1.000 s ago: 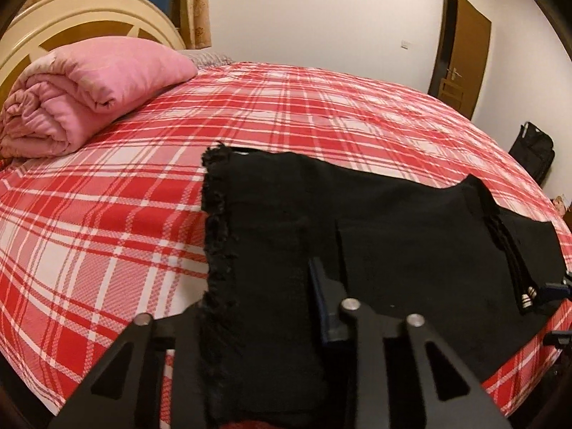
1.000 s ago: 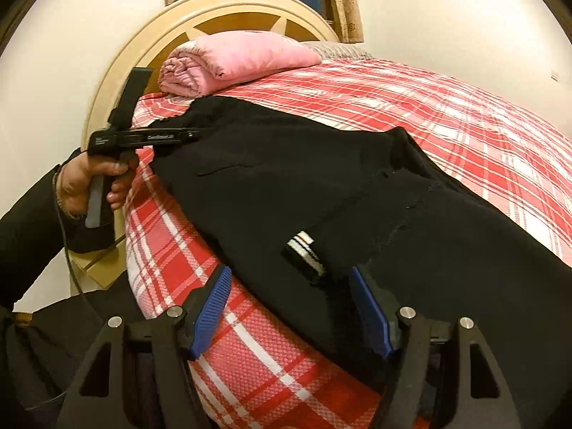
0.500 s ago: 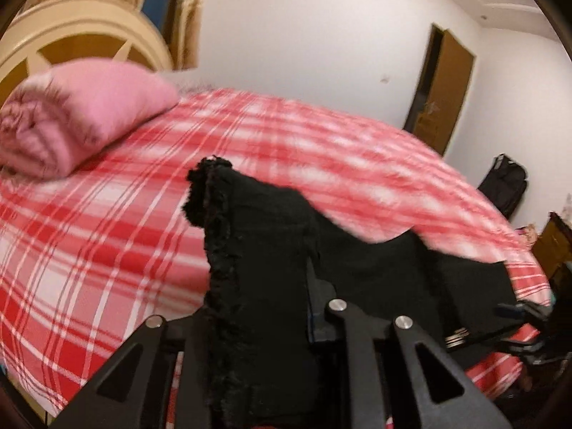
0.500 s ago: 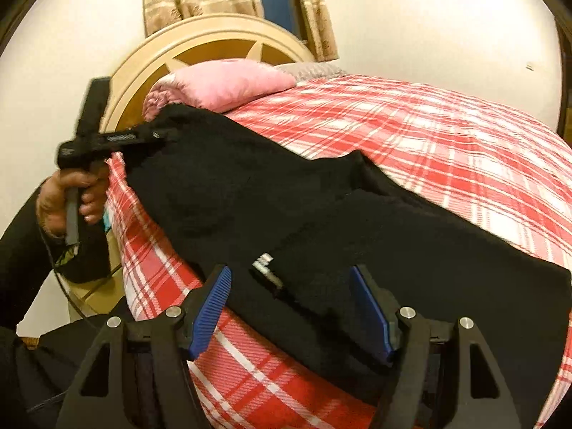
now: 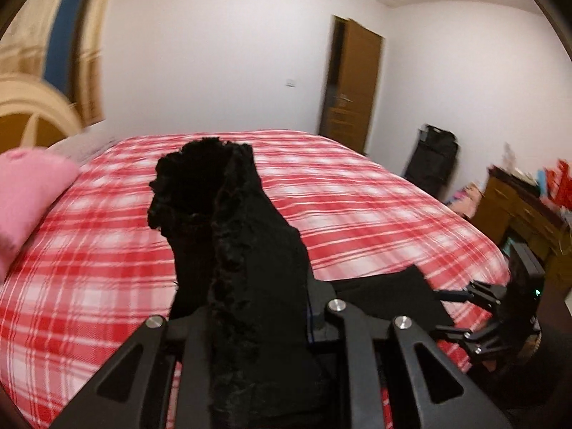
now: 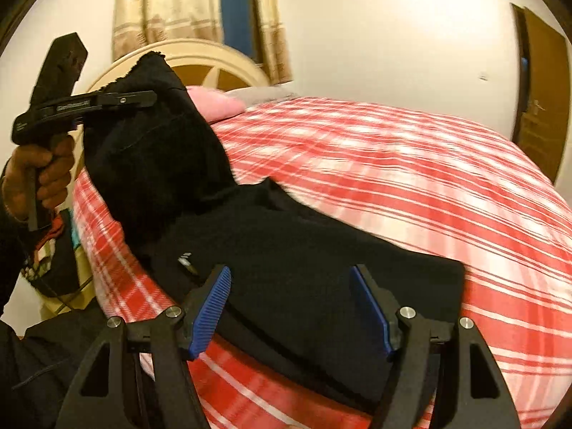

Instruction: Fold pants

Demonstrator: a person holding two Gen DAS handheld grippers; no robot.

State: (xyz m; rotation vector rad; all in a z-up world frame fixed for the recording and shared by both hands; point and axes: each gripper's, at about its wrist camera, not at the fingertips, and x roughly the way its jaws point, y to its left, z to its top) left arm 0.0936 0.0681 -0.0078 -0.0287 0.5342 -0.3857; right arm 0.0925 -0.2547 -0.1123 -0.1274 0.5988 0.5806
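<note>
The black pants (image 5: 243,250) are partly raised off the red plaid bed (image 5: 357,214). My left gripper (image 5: 250,321) is shut on the pants' frayed hem end, and the cloth stands up in front of the camera and hides the fingertips. The right wrist view shows this gripper (image 6: 136,98) held high at the left by a hand (image 6: 39,175), with the pant leg hanging from it. The rest of the pants (image 6: 304,243) lies on the bed's near edge. My right gripper (image 6: 289,296) is open, its blue pads (image 6: 209,311) apart over that cloth.
A rolled pink quilt (image 5: 25,193) lies by the cream headboard (image 6: 214,68). Across the room are a brown door (image 5: 352,82), a black bag (image 5: 432,157) and a cluttered wooden cabinet (image 5: 518,207). The far side of the bed (image 6: 393,164) shows bare plaid.
My left gripper has lifted the hem end up off the bed and carried it toward the right gripper, so the pant leg now hangs in the air. The right gripper stays open near the waist.
</note>
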